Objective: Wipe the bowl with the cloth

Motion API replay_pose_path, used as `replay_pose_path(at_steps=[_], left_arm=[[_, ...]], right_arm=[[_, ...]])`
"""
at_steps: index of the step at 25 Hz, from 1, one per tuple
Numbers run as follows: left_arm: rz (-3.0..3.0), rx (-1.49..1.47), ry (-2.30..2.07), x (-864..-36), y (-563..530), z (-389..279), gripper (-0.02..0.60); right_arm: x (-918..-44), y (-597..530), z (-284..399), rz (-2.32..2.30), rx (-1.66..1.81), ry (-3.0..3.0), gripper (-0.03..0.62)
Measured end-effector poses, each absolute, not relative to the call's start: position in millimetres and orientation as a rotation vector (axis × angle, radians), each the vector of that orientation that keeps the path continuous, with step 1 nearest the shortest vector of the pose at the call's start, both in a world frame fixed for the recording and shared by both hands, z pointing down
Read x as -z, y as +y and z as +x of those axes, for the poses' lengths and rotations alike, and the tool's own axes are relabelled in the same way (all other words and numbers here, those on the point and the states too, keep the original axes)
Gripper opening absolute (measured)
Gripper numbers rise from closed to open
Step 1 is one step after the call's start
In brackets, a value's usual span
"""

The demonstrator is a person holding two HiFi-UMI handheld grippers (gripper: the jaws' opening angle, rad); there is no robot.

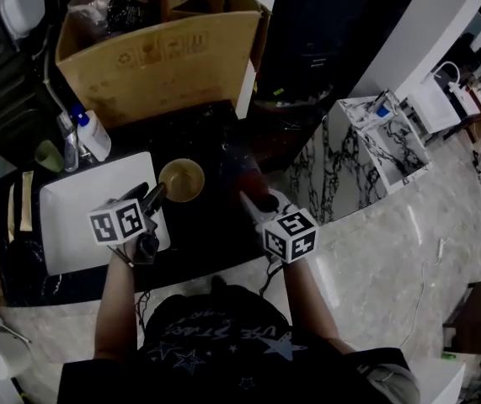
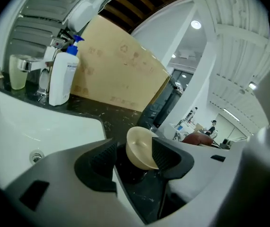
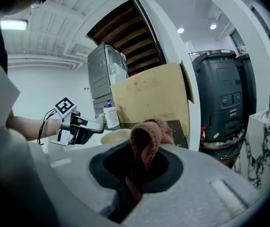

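Observation:
A tan bowl (image 1: pixel 181 180) stands upright on the dark counter (image 1: pixel 215 225), just right of the white sink. My left gripper (image 1: pixel 151 200) reaches to its near-left side. In the left gripper view the bowl (image 2: pixel 141 145) sits between the jaws of the left gripper (image 2: pixel 135 157), which stand open and apart from its sides. My right gripper (image 1: pixel 253 195) hovers right of the bowl, shut on a reddish-brown cloth (image 1: pixel 248 175). In the right gripper view the cloth (image 3: pixel 146 135) bulges up out of the right gripper (image 3: pixel 142 163), with the bowl (image 3: pixel 116 136) and the left gripper (image 3: pixel 80 126) beyond.
A white sink (image 1: pixel 80 209) lies left of the bowl. Behind it stand a white bottle with a blue cap (image 1: pixel 93 133) and a green cup (image 1: pixel 48 155). A big cardboard box (image 1: pixel 160 57) fills the back of the counter. A marble-patterned cabinet (image 1: pixel 354 162) stands to the right.

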State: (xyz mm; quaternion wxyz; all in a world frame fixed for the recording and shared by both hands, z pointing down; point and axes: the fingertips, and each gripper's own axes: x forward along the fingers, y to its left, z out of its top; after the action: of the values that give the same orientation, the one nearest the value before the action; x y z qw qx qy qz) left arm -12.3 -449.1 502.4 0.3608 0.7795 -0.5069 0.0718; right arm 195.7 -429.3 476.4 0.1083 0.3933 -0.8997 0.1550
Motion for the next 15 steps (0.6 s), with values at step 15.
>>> replay_pose_path(at_steps=[15], left_arm=[[1.851,-0.33,-1.287,-542,-472,-5,0.033]], right_arm=[[-487,-455,180,0.995,-0.455,-2.712,0.048]])
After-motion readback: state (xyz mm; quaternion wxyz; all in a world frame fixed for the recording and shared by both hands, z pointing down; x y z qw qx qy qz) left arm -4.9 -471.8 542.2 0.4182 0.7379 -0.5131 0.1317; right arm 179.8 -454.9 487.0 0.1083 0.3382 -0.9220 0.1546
